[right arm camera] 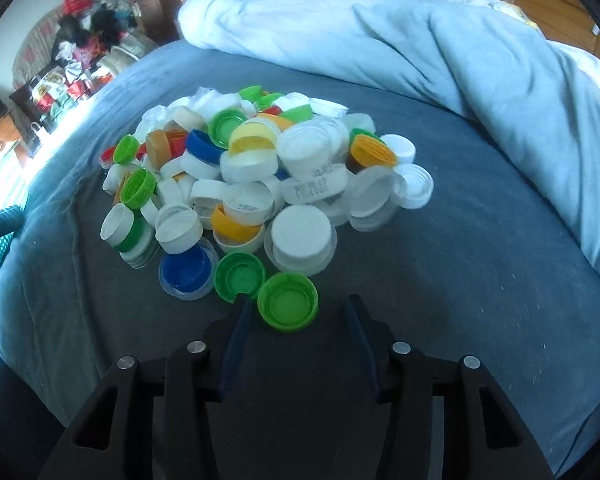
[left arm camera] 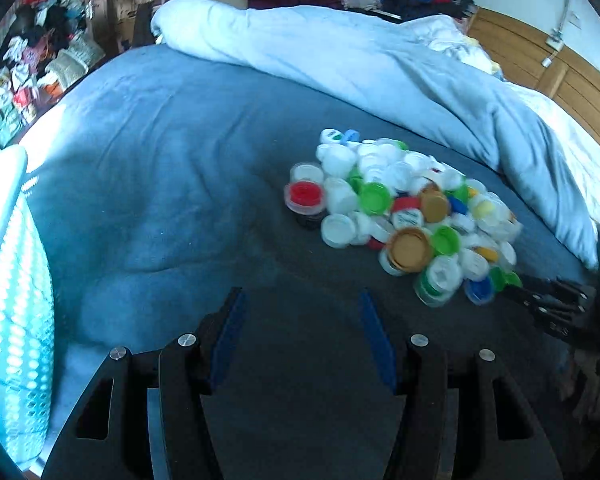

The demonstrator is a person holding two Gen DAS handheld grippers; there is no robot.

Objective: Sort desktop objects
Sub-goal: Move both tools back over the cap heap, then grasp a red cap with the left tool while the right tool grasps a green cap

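A light-green cap [right arm camera: 288,306] lies hollow side up on the bed [right arm camera: 480,280]. It sits between the right gripper's [right arm camera: 297,302] spread jaws, nearer the left one. The left gripper's [left arm camera: 301,293] jaws are spread and empty.

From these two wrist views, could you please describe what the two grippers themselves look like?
Both look alike. The left gripper and the right gripper each have a black, angular frame with slot-shaped cut-outs, round silver bolt heads at the finger pivots, and two fingers lined with blue ridged pads. No cables, markings or sleeves are visible.
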